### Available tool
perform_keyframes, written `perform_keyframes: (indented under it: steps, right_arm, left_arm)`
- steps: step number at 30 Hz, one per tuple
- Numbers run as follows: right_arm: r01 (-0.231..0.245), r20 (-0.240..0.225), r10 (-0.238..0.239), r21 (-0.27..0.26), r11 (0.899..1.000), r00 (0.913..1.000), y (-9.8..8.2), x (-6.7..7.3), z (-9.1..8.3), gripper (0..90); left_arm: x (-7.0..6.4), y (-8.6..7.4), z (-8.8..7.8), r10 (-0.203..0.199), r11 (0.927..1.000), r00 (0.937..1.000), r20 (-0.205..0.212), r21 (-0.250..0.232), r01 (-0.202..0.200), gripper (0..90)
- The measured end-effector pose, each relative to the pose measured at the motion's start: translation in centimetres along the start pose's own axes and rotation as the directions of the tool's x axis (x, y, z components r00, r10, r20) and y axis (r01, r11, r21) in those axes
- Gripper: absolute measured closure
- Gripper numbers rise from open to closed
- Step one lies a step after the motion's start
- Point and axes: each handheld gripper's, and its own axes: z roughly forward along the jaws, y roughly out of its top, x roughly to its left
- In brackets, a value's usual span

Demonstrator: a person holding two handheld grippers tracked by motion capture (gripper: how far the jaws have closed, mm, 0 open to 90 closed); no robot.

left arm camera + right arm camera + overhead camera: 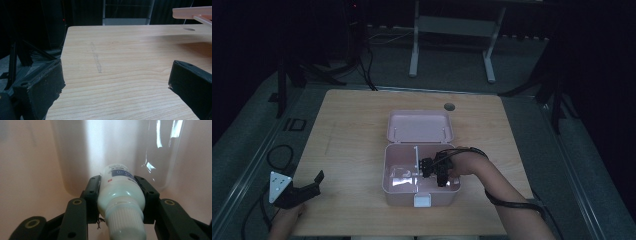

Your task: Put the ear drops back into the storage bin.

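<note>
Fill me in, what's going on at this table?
A person is working with two handheld grippers at a wooden table. The right gripper is clamped on a small white bottle with a ribbed cap and is down inside the right compartment of an open pink box, whose lid is flipped back. The left gripper waits open and empty at the table's near left edge.

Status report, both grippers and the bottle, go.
Right gripper shut on small white plastic bottle, inside open pink plastic box. Left gripper open, idle at wooden table edge. Nothing blocking.
</note>
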Motion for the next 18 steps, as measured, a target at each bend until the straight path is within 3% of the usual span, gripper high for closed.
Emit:
perform_keyframes:
  steps: [7,18]
  right_arm:
    - [0.008,-0.021,-0.007,0.044,0.999,0.9997,0.4,-0.1,1.1,59.6]
    - [0.002,-0.042,0.0,0.057,0.998,0.9991,0.5,-0.3,1.3,59.2]
  left_arm:
    - [0.0,0.0,0.0,0.0,1.0,1.0,0.002,0.0,0.0,0.4]
    - [0.0,0.0,0.0,0.0,1.0,1.0,0.002,-0.001,0.0,0.4]
